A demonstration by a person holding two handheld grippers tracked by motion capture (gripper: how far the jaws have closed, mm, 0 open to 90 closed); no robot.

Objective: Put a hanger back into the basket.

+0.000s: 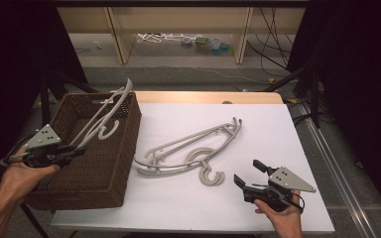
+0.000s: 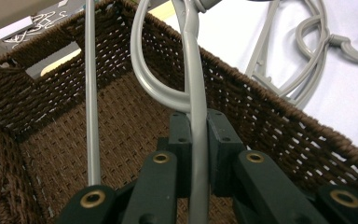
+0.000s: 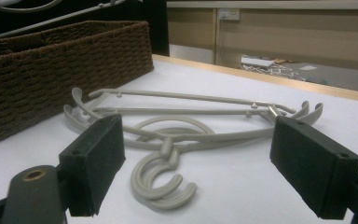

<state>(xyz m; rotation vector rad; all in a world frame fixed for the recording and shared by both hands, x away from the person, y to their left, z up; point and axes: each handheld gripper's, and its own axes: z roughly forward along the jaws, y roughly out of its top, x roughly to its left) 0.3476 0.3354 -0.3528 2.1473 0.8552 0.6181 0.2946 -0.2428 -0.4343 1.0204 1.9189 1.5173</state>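
Observation:
My left gripper (image 1: 77,151) is shut on a grey plastic hanger (image 1: 104,115) and holds it over the brown wicker basket (image 1: 110,168). In the left gripper view the hanger's arm (image 2: 196,116) runs up between the closed pads (image 2: 221,140), above the basket's woven floor (image 2: 121,140). More grey hangers (image 1: 193,148) lie stacked on the white table (image 1: 258,134), hooks toward me. My right gripper (image 1: 249,172) is open just right of their hooks. In the right gripper view the stacked hangers (image 3: 177,135) lie ahead between the spread pads (image 3: 95,158).
The basket (image 3: 51,60) stands at the table's left edge. Beyond the table's wooden far edge (image 1: 203,96) are a shelf frame, cables and small items on the floor. Bare white surface lies to the right of the hangers.

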